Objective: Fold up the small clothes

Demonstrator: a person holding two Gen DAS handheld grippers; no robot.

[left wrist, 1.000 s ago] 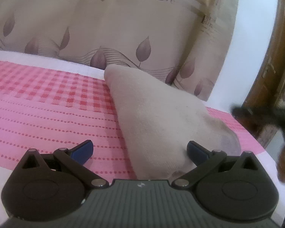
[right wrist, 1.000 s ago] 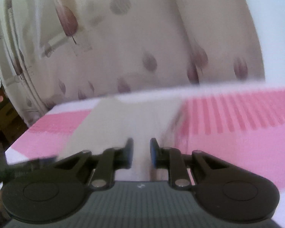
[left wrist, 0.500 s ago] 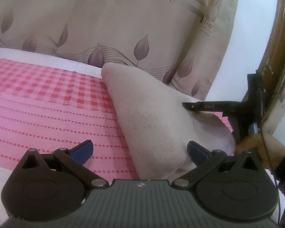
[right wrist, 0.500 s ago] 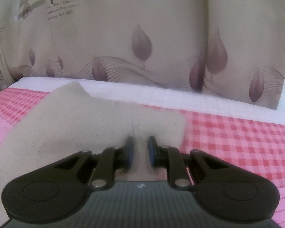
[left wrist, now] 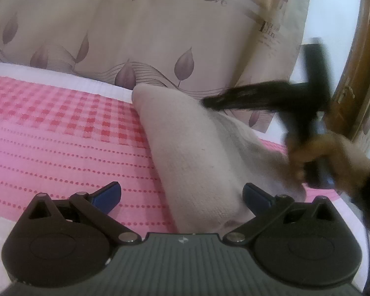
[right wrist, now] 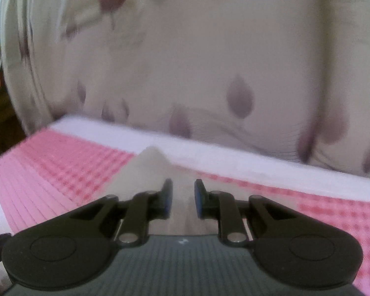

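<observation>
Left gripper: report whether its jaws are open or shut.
Open. The left gripper has its blue fingertips spread wide, one on either side of the beige cloth.

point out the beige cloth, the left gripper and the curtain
beige cloth [left wrist: 197, 148], left wrist view, on the middle of its upper face
left gripper [left wrist: 182, 196], left wrist view, midway between its blue-tipped fingers
curtain [left wrist: 160, 37], left wrist view, on a plain fold above the leaf print

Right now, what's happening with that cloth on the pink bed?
A person is folding a small beige garment on the pink checked bedcover. The right gripper pinches a fold of the cloth and carries it across, raised off the bed. The left gripper waits wide open at the garment's near end, gripping nothing. The fold isn't laid down yet.
</observation>
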